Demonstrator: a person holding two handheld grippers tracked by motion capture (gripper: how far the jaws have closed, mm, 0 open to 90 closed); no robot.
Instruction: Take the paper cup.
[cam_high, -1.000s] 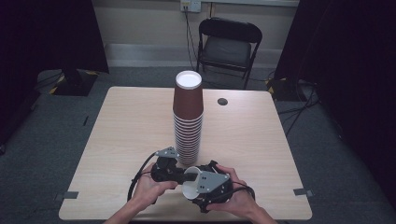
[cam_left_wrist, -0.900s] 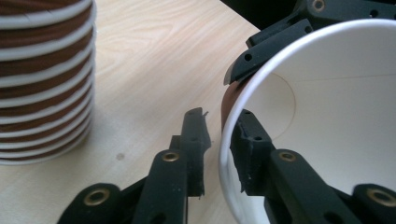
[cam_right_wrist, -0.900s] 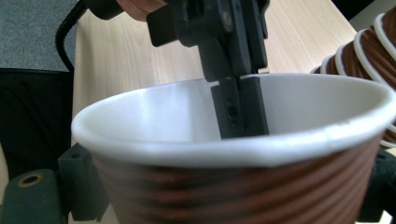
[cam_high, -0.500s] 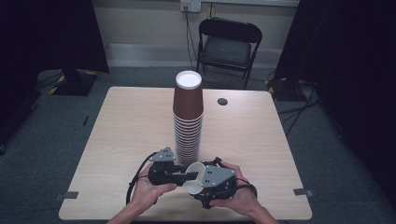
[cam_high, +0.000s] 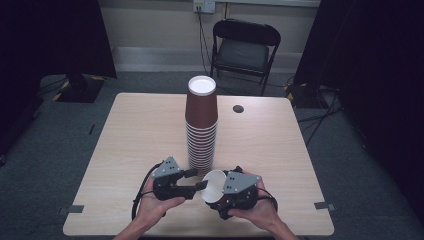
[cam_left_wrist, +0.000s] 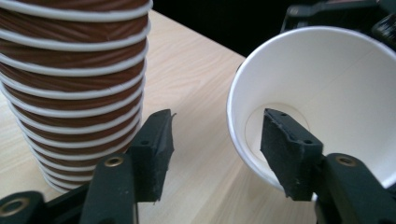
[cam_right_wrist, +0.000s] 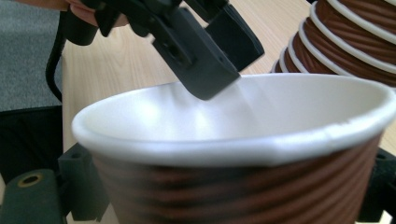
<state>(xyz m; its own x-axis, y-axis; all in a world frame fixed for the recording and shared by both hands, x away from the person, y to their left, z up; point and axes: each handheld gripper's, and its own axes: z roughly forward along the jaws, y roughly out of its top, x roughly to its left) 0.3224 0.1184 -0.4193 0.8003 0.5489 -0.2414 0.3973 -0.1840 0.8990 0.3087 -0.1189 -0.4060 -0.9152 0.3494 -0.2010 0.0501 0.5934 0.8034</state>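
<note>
A tall stack of brown ribbed paper cups (cam_high: 201, 125) stands at the table's middle; its lower part is at the left of the left gripper view (cam_left_wrist: 74, 88). My right gripper (cam_high: 222, 194) is shut on a single brown cup (cam_high: 214, 186), tilted with its white mouth toward the left. In the right gripper view that cup (cam_right_wrist: 233, 116) sits between the jaws of the right gripper (cam_right_wrist: 224, 196). My left gripper (cam_high: 198, 180) is open at the cup's rim. In the left gripper view one jaw of the left gripper (cam_left_wrist: 217, 140) reaches into the cup (cam_left_wrist: 327, 84); the other stays outside.
Both hands are near the front edge of the wooden table (cam_high: 125, 140). A small dark round disc (cam_high: 238, 108) lies on the table's far right part. A black folding chair (cam_high: 243, 47) stands beyond the far edge. Bare tabletop lies left and right of the stack.
The right gripper has lifted the single cup slightly away from the front edge and turned its mouth toward the left gripper. The left gripper has barely moved; its jaws now straddle the rim.
</note>
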